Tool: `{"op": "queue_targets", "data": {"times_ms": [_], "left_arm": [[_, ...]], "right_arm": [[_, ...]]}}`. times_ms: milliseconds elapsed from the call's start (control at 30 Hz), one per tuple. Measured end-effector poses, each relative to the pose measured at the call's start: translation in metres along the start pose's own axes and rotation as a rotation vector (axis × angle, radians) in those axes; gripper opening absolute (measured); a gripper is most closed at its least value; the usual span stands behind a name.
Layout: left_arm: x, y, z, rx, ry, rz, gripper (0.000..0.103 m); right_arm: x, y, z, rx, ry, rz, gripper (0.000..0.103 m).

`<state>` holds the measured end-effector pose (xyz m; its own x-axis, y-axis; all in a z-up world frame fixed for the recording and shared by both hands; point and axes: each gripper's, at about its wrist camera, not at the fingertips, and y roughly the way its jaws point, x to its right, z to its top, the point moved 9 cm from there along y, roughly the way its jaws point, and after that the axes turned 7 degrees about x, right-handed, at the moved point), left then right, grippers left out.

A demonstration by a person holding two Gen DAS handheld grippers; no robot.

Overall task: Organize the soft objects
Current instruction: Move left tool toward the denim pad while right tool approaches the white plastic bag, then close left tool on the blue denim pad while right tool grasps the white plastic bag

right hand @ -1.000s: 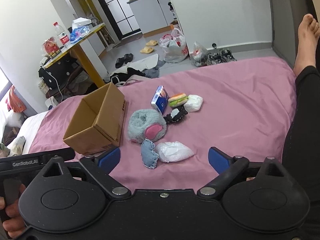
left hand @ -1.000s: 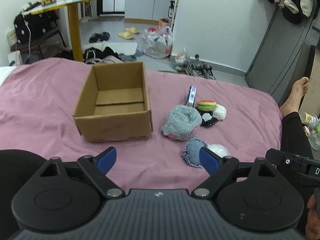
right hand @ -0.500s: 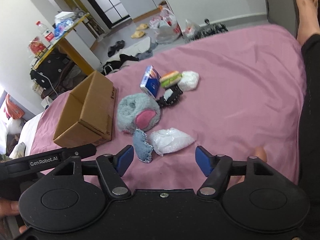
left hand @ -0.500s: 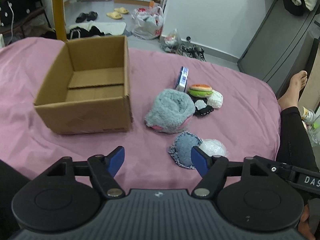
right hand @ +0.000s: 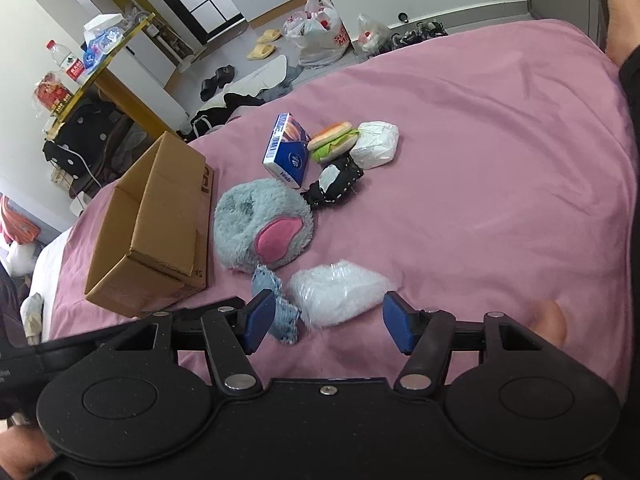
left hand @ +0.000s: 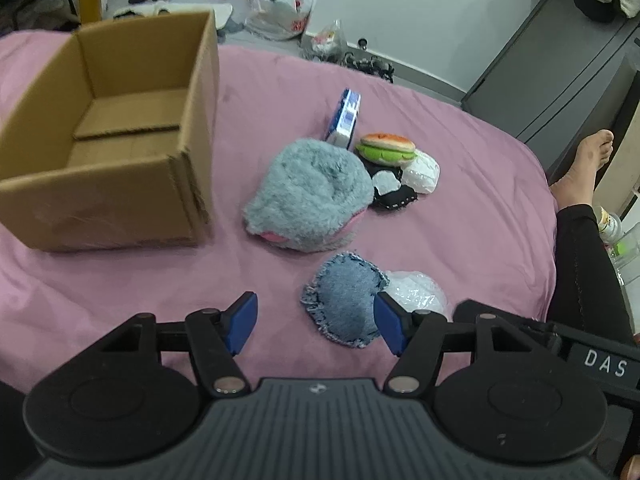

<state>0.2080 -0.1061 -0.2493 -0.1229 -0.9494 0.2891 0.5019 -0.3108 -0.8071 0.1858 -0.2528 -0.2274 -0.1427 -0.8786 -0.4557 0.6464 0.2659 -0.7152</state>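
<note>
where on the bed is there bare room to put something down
Free: the wide pink bedspread to the right of the white wrapped bundle, and the floor of the open cardboard box. Crowded: the cluster from the blue carton past the grey furry plush to the denim pouch.

The left hand-held gripper [left hand: 314,322] is held with jaws apart above a pink bed [left hand: 460,216]. A denim pad [left hand: 344,300] is seen just ahead, touching a white plastic bundle [left hand: 416,294]. An empty cardboard box [left hand: 108,136] stands left of a grey plush [left hand: 312,194].
</note>
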Motion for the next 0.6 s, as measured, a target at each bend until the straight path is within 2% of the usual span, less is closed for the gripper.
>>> {"op": "queue_targets", "data": {"times_ms": [100,233,433,500,567,600], "left_arm": [[0.001,0.013,-0.004,-0.036,-0.043,-0.014,0.063],[0.005,0.027,-0.009,-0.058,-0.046,0.002,0.063],[0.006,0.045,-0.018,-0.095,-0.084,0.018,0.059],[0.008,0.048,-0.019,-0.091,-0.084,0.024,0.053],[0.011,0.049,-0.019,-0.094,-0.085,0.021,0.035],[0.012,0.048,-0.02,-0.099,-0.091,0.011,0.032]], "right_arm": [[0.003,0.009,0.0,-0.018,0.012,-0.017,0.049],[0.008,0.016,-0.005,-0.047,0.046,-0.016,0.043],[0.012,0.025,-0.014,-0.081,0.074,-0.001,0.026],[0.011,0.027,-0.017,-0.091,0.075,0.009,0.02],[0.009,0.025,-0.018,-0.084,0.066,0.012,0.018],[0.008,0.024,-0.017,-0.075,0.063,0.013,0.017]]}}
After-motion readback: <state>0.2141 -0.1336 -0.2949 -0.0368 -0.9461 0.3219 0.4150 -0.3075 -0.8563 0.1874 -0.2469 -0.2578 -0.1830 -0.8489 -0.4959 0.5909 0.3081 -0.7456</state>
